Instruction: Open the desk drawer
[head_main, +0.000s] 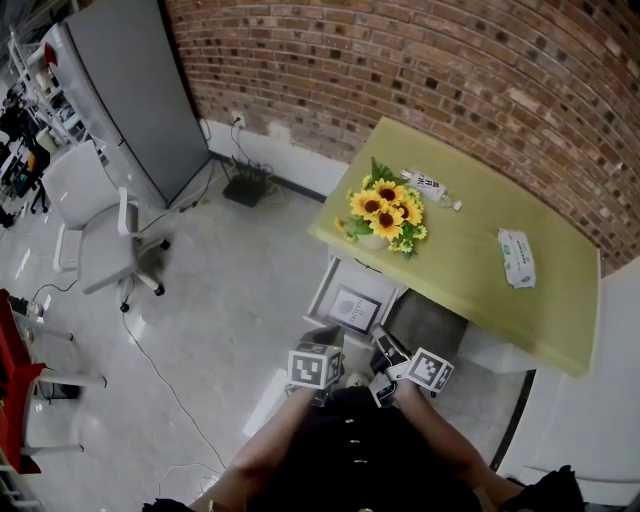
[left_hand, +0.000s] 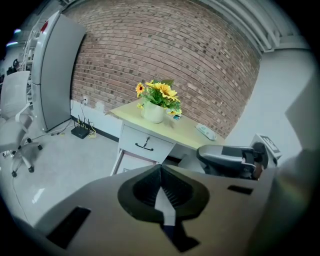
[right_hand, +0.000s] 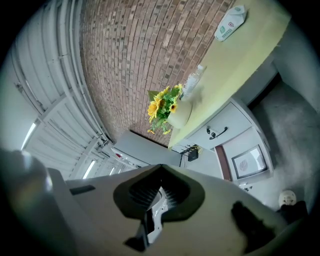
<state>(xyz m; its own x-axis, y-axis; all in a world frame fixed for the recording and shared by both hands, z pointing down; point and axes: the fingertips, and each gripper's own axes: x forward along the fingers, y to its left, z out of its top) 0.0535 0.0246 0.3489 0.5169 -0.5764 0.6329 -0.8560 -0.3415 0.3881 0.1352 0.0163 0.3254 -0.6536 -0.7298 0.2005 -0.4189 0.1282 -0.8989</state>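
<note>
The white desk drawer (left_hand: 146, 144) sits closed under the yellow-green desktop (left_hand: 185, 131), with a black handle (left_hand: 145, 146) on its front. The right gripper view shows the same drawer (right_hand: 222, 129) tilted, with its handle (right_hand: 218, 132). My left gripper (left_hand: 160, 167) is shut and empty, well short of the desk. My right gripper (right_hand: 161, 171) is also shut on nothing. In the head view both grippers, left (head_main: 322, 345) and right (head_main: 392, 352), hang close to my body in front of the desk's (head_main: 470, 270) front edge.
A pot of sunflowers (head_main: 386, 215), a bottle (head_main: 430, 187) and a wipes pack (head_main: 517, 257) lie on the desktop. A framed picture panel (head_main: 353, 308) stands below the drawer. A white office chair (head_main: 95, 225), a grey cabinet (head_main: 130, 90) and a router with cables (head_main: 245, 185) occupy the left.
</note>
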